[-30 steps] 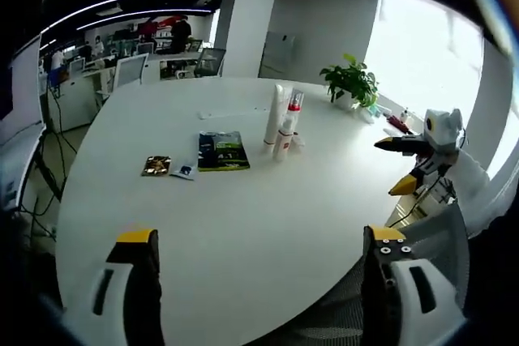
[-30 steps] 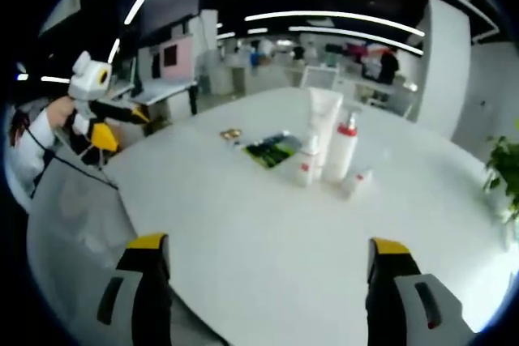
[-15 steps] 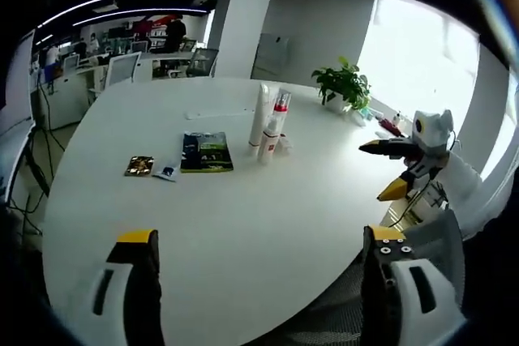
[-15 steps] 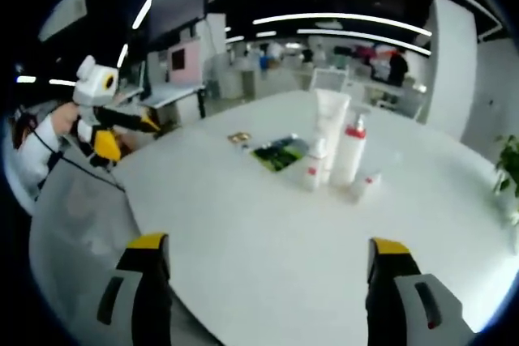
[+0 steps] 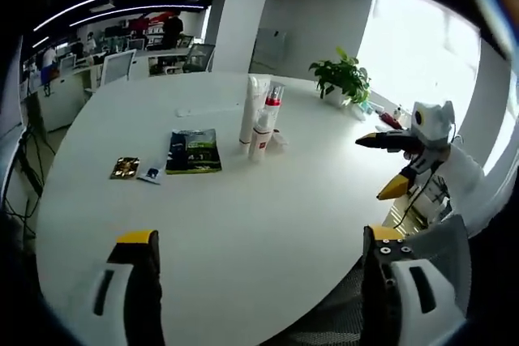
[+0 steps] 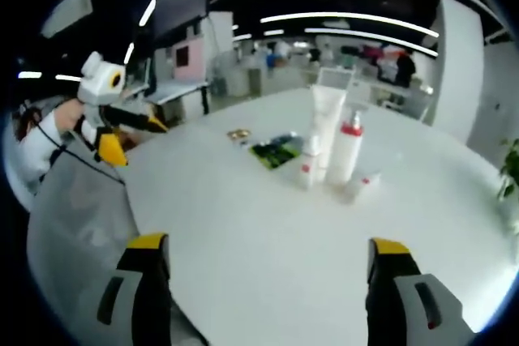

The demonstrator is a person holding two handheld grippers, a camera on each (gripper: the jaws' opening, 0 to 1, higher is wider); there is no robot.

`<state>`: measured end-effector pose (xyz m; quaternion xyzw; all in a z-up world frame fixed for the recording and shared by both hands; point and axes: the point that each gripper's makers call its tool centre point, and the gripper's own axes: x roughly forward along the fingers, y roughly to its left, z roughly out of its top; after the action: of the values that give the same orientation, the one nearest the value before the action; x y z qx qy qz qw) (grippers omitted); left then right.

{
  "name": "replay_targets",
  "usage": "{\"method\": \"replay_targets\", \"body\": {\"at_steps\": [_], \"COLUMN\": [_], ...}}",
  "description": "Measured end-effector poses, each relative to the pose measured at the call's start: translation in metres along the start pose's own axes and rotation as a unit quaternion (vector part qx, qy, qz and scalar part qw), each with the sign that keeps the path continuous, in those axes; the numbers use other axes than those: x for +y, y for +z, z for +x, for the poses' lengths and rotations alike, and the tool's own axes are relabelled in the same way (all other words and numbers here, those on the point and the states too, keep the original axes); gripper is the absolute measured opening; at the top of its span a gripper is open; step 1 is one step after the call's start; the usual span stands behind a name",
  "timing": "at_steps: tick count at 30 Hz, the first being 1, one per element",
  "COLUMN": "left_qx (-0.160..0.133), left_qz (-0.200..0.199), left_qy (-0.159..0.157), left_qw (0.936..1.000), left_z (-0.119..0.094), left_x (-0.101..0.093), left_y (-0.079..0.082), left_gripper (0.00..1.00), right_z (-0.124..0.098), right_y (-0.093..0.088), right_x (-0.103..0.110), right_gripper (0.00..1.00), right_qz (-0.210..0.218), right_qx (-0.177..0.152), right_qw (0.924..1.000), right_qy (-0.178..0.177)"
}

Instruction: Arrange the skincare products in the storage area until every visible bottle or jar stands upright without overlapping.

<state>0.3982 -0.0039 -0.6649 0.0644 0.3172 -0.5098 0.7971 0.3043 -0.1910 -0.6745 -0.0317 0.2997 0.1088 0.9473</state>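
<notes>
Since a second ago both views have slid slightly across the white round table (image 5: pixel 268 224), which reads as the hands shifting, while the products keep their places. The left gripper (image 5: pixel 258 281) hangs over the near table edge with jaws spread wide and nothing between them; the right gripper (image 6: pixel 263 285) does the same. Ahead of the left gripper and well apart from it, the white tube (image 5: pixel 247 109), the red-capped pump bottle (image 5: pixel 270 107) and the small white bottle (image 5: pixel 259 140) stand upright, close together; beside them on their right sits a small low item (image 5: pixel 279 142), too small to tell if it is upright or lying. In the right gripper view the cluster is straight ahead, the small item (image 6: pixel 359 185) at its right. Left of the cluster lie a dark sachet pack (image 5: pixel 194 150) and two small sachets (image 5: pixel 124 168). Most of the job looks done; only that small item may need standing up.
</notes>
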Motion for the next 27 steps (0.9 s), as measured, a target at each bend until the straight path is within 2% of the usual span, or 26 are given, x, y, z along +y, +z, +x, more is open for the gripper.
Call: {"method": "replay_targets", "body": {"at_steps": [4,7,10,13,19,23,27], "left_qx": [-0.001,-0.005,-0.001,0.001,0.006,0.003,0.005], "left_qz": [0.01,0.012,0.014,0.01,0.001,-0.002,-0.005], "left_qy": [0.003,0.0,-0.002,-0.004,-0.002,0.001,0.006], "left_qw": [0.9999,0.9999,0.9999,0.9999,1.0,1.0,1.0], "left_z": [0.01,0.014,0.019,0.024,0.032,0.035,0.041], "left_x": [-0.003,-0.012,-0.02,-0.037,-0.042,-0.044,-0.047], "left_y": [0.007,0.012,0.013,0.014,0.014,0.016,0.018], "left_gripper": [0.99,0.98,0.98,0.97,0.96,0.95,0.95], "right_z": [-0.004,-0.004,-0.004,-0.004,-0.003,-0.002,0.001], "right_y": [0.002,-0.004,-0.006,-0.008,-0.011,-0.009,-0.016], "right_x": [-0.01,-0.015,-0.02,-0.024,-0.034,-0.043,-0.052], "right_gripper": [0.99,0.99,0.99,0.99,0.99,0.99,0.99], "right_qz": [-0.018,-0.038,-0.056,-0.056,-0.041,-0.029,-0.037], "right_qx": [-0.006,0.011,0.015,0.015,0.017,0.004,0.022], "right_qw": [0.9998,0.9992,0.9983,0.9983,0.9988,0.9994,0.9989], "right_qy": [-0.002,0.003,0.003,0.007,0.019,0.02,0.018]}}
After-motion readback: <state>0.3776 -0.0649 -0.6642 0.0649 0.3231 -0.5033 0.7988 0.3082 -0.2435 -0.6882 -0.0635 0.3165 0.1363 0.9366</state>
